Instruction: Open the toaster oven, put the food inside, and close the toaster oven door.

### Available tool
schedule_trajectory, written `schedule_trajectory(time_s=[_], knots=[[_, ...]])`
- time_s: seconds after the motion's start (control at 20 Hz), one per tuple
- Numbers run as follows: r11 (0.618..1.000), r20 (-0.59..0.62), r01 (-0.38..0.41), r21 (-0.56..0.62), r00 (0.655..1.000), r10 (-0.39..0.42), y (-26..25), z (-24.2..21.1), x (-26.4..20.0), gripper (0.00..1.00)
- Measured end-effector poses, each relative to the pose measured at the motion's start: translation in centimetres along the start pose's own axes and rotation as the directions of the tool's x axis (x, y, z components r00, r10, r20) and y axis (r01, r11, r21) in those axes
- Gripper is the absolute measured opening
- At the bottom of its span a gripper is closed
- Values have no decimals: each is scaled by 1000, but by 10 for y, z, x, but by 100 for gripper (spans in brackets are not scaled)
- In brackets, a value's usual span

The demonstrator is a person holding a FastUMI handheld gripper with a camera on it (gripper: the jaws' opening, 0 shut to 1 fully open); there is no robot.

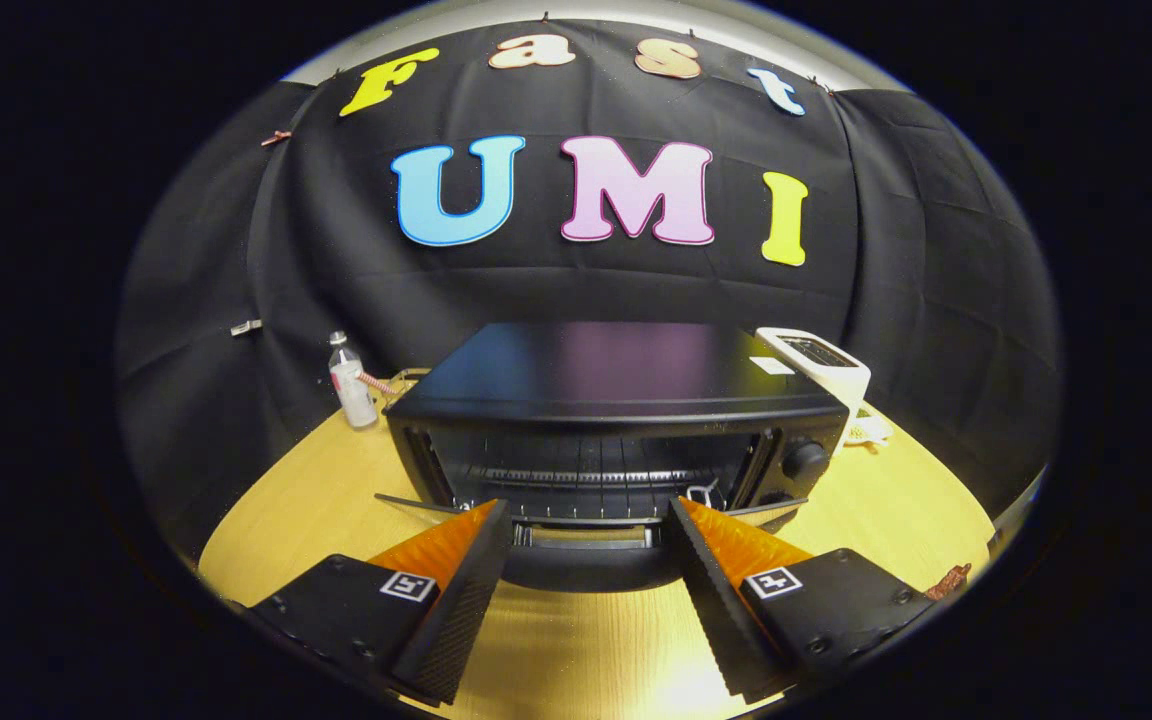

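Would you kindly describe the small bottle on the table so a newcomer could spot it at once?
Start at the black toaster oven in the middle of the wooden table, straight ahead of the open hand-held gripper. Off the corner away from its knobs, near the black cloth wall, stands a small clear bottle: upright, white-capped, unlike the white toaster opposite.

Black cloth wall [336, 260] hangs behind a pale wooden table [296, 490] under bright overhead light.
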State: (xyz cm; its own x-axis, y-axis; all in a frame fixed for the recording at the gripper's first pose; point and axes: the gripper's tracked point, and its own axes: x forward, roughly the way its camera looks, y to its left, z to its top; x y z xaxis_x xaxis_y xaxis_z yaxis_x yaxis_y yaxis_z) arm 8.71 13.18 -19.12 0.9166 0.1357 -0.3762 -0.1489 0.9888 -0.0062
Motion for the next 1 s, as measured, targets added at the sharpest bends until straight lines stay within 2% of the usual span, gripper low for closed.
schedule_trajectory(time_s=[0.4,0.7,1.0], knots=[[1000,-24,-13,-17,1000,13,-1,-45,-27,95],[999,-142,-33,-6,989,32,0,-103,-35,97],[999,-139,-42,10,989,43,-16,-98,-52,97]])
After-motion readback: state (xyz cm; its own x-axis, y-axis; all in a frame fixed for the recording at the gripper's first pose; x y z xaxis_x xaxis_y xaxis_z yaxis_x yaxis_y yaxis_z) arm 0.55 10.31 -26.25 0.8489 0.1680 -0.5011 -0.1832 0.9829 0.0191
